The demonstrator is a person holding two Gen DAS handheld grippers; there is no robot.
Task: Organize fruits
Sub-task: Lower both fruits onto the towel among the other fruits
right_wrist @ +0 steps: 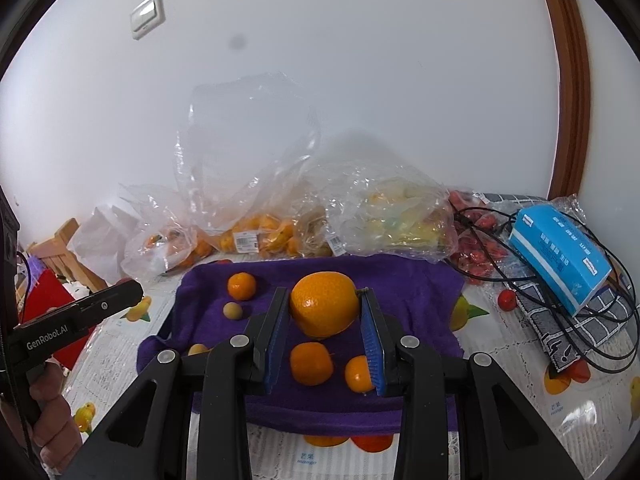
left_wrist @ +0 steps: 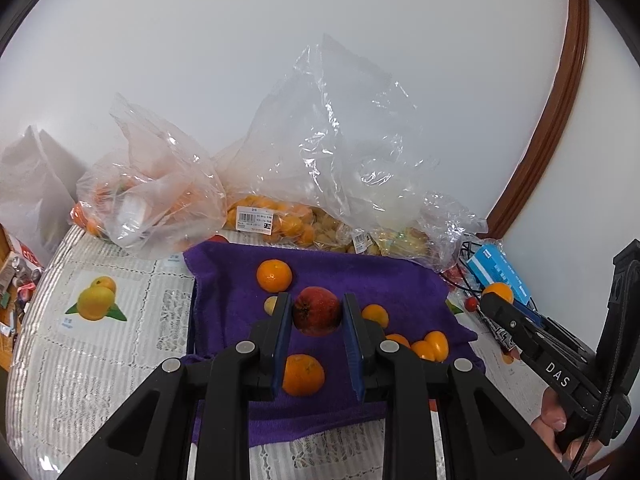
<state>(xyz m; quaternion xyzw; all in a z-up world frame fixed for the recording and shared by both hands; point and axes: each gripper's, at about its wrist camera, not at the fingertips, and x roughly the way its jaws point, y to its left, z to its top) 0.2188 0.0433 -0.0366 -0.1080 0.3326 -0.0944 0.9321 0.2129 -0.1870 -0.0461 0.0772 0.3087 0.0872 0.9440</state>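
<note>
A purple towel (left_wrist: 360, 276) (right_wrist: 416, 280) lies on the fruit-print tablecloth. Above it, my left gripper (left_wrist: 316, 304) is shut on a red apple (left_wrist: 317, 314), the blue pads pressing its sides. My right gripper (right_wrist: 324, 296) is shut on a large orange (right_wrist: 325, 306), also held over the towel. Loose mandarins (left_wrist: 274, 275) (left_wrist: 303, 374) (right_wrist: 311, 363) (right_wrist: 241, 286) and a small tan fruit (right_wrist: 232, 311) rest on the towel. The left wrist view shows the right gripper with the orange (left_wrist: 497, 291) at the right edge.
Clear plastic bags of oranges (left_wrist: 264, 220) and yellow fruit (right_wrist: 400, 220) line the wall behind the towel. On the right lie a blue tissue box (right_wrist: 560, 256), black cables (right_wrist: 532, 292) and small red fruits (right_wrist: 480, 256). A person's hand (right_wrist: 48, 408) grips the left tool.
</note>
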